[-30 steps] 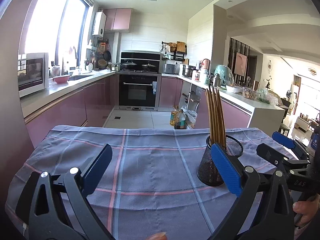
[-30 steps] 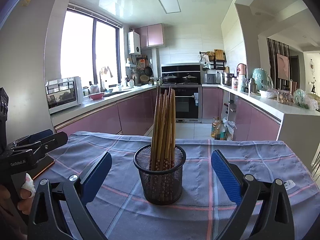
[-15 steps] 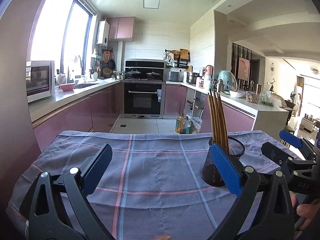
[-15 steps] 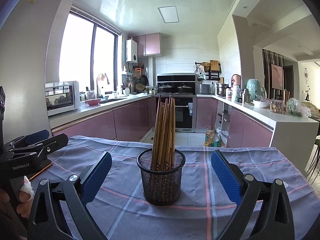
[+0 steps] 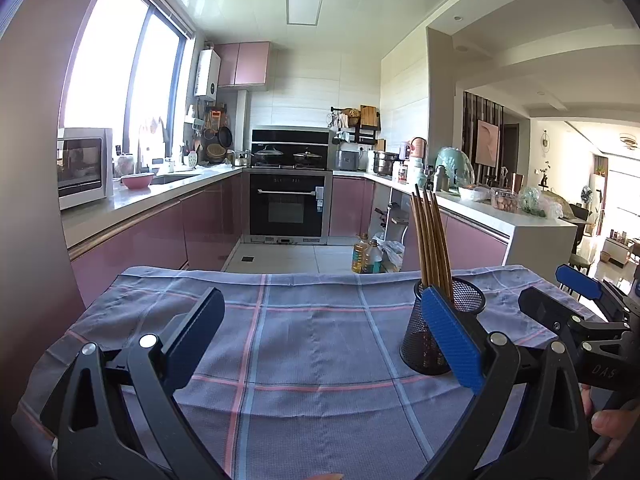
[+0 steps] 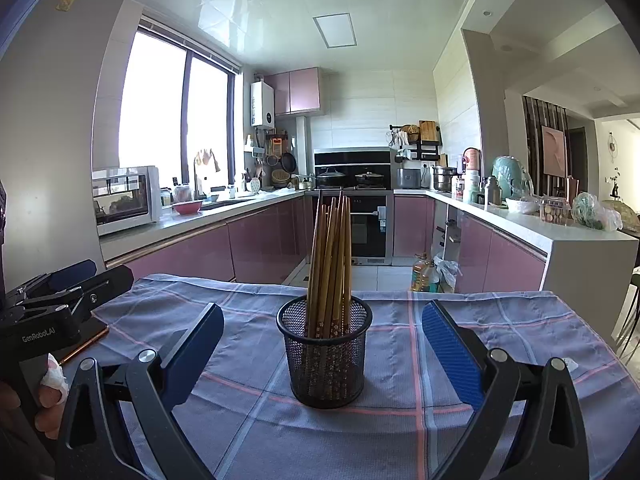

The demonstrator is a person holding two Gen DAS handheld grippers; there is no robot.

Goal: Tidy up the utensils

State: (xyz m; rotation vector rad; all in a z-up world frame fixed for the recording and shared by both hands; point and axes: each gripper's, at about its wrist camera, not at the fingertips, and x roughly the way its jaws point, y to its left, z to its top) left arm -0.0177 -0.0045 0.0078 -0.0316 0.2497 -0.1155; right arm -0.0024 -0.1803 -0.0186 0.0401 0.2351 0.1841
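Observation:
A black mesh holder [image 6: 325, 356] stands upright on the checked blue-grey cloth [image 6: 500, 332], with several wooden chopsticks [image 6: 331, 264] standing in it. My right gripper [image 6: 320, 344] is open and empty, its jaws wide apart either side of the holder, which sits just ahead of them. My left gripper [image 5: 320, 336] is open and empty over the cloth [image 5: 304, 336]; the holder [image 5: 432, 332] and chopsticks [image 5: 432, 248] are to its right, partly behind its right finger [image 5: 452, 332]. Each gripper shows at the edge of the other's view.
The table's far edge [image 5: 320, 276] drops to a tiled kitchen floor. Oil bottles [image 5: 366, 258] stand on the floor beyond. Pink cabinets and a counter [image 6: 560, 236] run along both sides. A thin dark object [image 6: 86, 342] lies at the cloth's left edge.
Both wrist views have tilted upward a little, so the table and holder sit lower in frame. Both grippers stay open and empty; the holder has not moved.

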